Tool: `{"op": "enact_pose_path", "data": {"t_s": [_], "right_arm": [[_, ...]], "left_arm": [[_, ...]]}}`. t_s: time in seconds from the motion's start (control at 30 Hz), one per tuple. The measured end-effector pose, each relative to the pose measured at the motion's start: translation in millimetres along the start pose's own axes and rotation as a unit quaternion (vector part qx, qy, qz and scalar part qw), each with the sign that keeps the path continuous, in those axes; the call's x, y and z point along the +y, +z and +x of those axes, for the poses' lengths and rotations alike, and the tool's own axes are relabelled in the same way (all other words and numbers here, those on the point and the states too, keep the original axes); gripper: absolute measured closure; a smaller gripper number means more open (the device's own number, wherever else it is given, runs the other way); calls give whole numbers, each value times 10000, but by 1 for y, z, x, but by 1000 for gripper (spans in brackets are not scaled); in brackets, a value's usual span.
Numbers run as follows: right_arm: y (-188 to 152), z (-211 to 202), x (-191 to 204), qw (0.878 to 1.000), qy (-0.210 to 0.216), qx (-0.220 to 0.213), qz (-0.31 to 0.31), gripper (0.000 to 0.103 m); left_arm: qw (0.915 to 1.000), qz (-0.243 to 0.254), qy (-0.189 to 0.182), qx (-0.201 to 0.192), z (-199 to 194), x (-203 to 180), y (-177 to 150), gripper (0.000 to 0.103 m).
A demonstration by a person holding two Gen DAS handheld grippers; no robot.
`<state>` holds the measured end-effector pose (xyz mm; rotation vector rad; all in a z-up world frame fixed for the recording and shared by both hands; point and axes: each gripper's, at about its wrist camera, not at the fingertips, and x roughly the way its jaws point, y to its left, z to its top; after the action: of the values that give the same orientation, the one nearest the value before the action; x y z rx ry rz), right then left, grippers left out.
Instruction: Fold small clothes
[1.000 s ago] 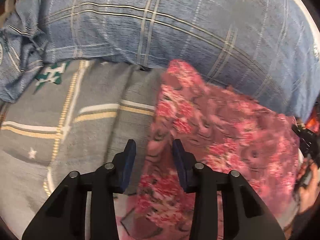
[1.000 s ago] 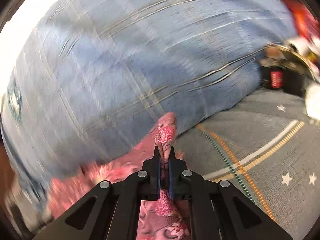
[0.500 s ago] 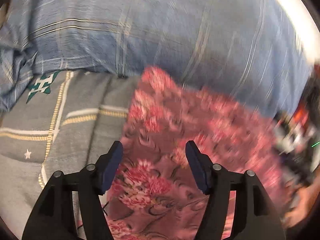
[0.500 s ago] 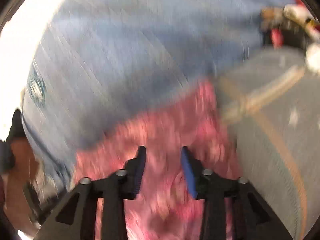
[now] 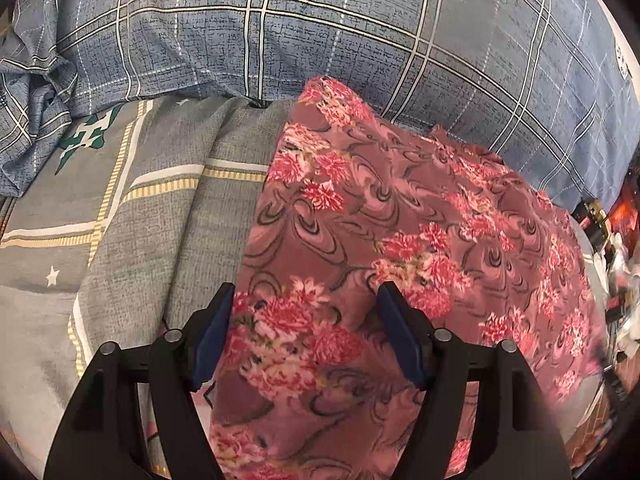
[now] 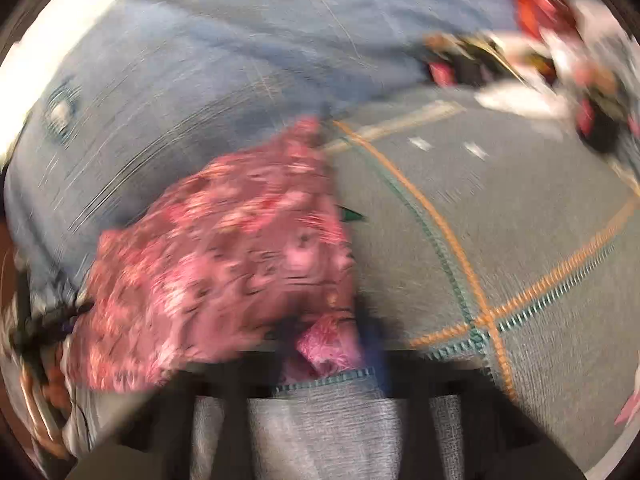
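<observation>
No text is legible anywhere (the right view is blurred).

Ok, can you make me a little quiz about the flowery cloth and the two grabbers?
1. True or false: the left gripper is open above the pink flowery cloth.
2. What lies under the cloth? A) a wooden floor B) a grey bedsheet C) a glass table
3. Fill in: behind the cloth sits a blue checked ____.

Key: 1 true; 2 B; 3 pillow. The right wrist view is too blurred to show how the right gripper stands.
</observation>
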<state>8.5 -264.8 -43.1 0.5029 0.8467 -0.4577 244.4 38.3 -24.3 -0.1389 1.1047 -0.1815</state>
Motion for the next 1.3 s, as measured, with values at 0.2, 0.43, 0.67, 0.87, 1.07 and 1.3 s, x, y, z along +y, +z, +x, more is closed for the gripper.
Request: {"op": "enact_pose_path", "data": {"t_s": [0.2, 0.43, 0.67, 0.87, 1.07, 1.3], "right_arm": [[-7, 8, -42, 9974, -279, 436, 501, 99], [12, -33, 0, 9984, -4, -497, 261, 79], [15, 16, 69, 9976, 365, -385, -448, 70], [-1, 52, 85, 9945, -559, -50, -881, 64], [17, 39, 90, 9967, -242, -439, -633, 58], [10, 58, 81, 9932, -877, -155, -749, 56]], "left_arm": [[10000, -21, 50, 67, 8, 3, 2, 27], [9975, -410, -377, -426, -32, 26, 11, 27], [9995, -315, 19, 61, 0, 22, 9, 26], [9994, -283, 79, 169, 4, 24, 12, 19], [9987, -506, 5, -36, -7, 35, 19, 19], [9978, -294, 551, 237, 12, 30, 18, 17]]}}
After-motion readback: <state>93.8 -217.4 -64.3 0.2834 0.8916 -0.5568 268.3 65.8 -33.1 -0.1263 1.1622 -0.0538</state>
